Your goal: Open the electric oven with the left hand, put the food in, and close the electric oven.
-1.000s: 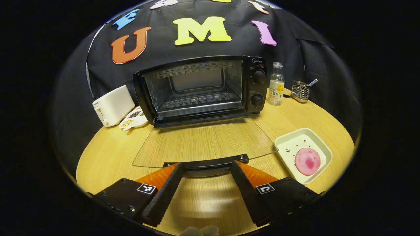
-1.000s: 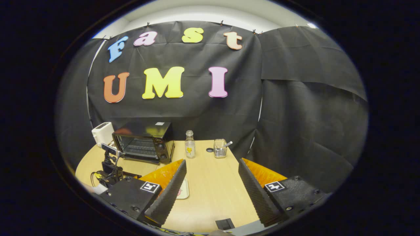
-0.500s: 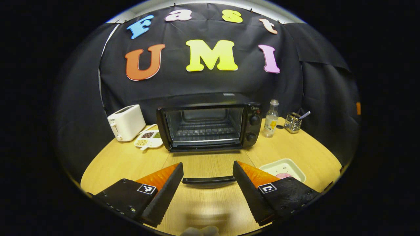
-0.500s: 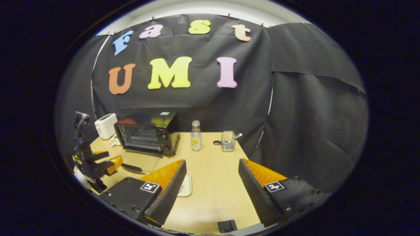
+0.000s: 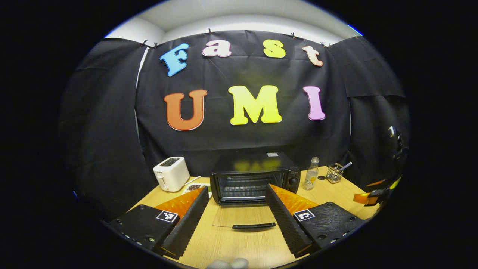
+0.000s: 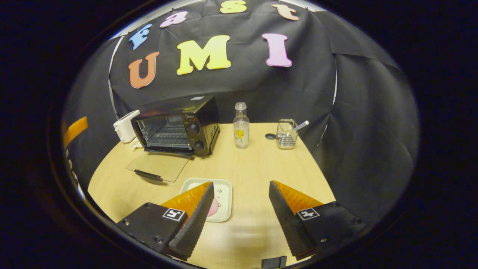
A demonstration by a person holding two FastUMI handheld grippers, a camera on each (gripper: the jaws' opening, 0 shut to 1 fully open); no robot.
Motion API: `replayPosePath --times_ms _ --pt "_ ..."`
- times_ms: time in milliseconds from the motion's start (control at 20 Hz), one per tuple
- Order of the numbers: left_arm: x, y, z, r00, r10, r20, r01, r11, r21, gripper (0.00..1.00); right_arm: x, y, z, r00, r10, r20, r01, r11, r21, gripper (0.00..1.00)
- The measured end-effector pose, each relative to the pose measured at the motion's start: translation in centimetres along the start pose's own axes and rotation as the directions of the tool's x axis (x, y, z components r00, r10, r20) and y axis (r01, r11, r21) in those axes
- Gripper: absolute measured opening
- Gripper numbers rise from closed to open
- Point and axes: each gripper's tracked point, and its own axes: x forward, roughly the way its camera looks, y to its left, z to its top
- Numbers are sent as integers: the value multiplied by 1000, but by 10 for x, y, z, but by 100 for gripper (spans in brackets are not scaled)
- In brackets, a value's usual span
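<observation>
Oven (image 6: 175, 125) at desk's (image 6: 257, 164) back edge, door (image 6: 158, 166) down. My left gripper (image 5: 237, 216) and right gripper (image 6: 241, 209) both released, empty. Food (image 6: 213, 207) on tray (image 6: 224, 194) mid-desk.

The left hand-held gripper (image 5: 236, 218) has two black wedge-shaped fingers (image 5: 186, 224) with ribbed inner pads, orange side panels and black bodies bearing small screws and a square black-and-white marker. The right hand-held gripper (image 6: 239, 216) looks the same: ribbed black fingers (image 6: 194, 224), orange flanks, marker squares.
</observation>
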Motion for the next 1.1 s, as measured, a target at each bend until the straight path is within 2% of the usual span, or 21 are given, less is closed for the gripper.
replayPosePath --times_ms 100,150,200,250,450,500,550,750,850,900,950,1000,1050,1100 --pt "-12 3 17 1000 24 18 -24 1000 -3 96 24 -1 -14 998 18 -58 -18 1000 12 87" --pt "-17 4 24 999 34 27 -34 999 1 96 35 2 -22 995 36 -92 -34 999 22 78" --pt "-21 6 30 998 48 34 -49 999 10 96 46 6 -31 990 60 -130 -55 998 37 81" --pt "-25 8 37 997 60 44 -61 998 23 96 57 10 -39 984 81 -161 -72 996 56 70" --pt "-37 5 44 994 98 48 -99 995 20 96 84 13 -64 954 141 -264 -119 988 101 54" --pt "-39 5 41 993 115 38 -116 993 18 100 89 13 -68 945 150 -291 -123 986 110 51" --pt "-40 5 38 991 130 29 -131 991 18 96 95 16 -72 938 163 -306 -134 985 113 46" --pt "-47 3 31 982 191 -5 -191 982 5 96 106 23 -89 901 203 -384 -167 978 124 31" --pt "-51 2 29 976 218 -16 -219 976 -6 96 110 23 -96 881 202 -427 -172 979 109 26" --pt "-52 1 29 973 230 -19 -231 973 -13 96 112 23 -95 883 205 -422 -173 978 112 32" --pt "-56 0 29 969 245 -24 -246 969 -19 96 113 22 -93 874 201 -443 -170 979 108 22" --pt "-58 -1 29 966 258 -26 -258 966 -25 96 116 21 -96 868 191 -458 -163 982 100 19" --pt "-61 -3 26 962 270 -36 -271 962 -30 96 115 18 -93 860 180 -477 -156 984 89 10" --pt "-64 -4 23 959 282 -42 -283 959 -31 96 115 17 -93 849 172 -500 -153 985 78 6"
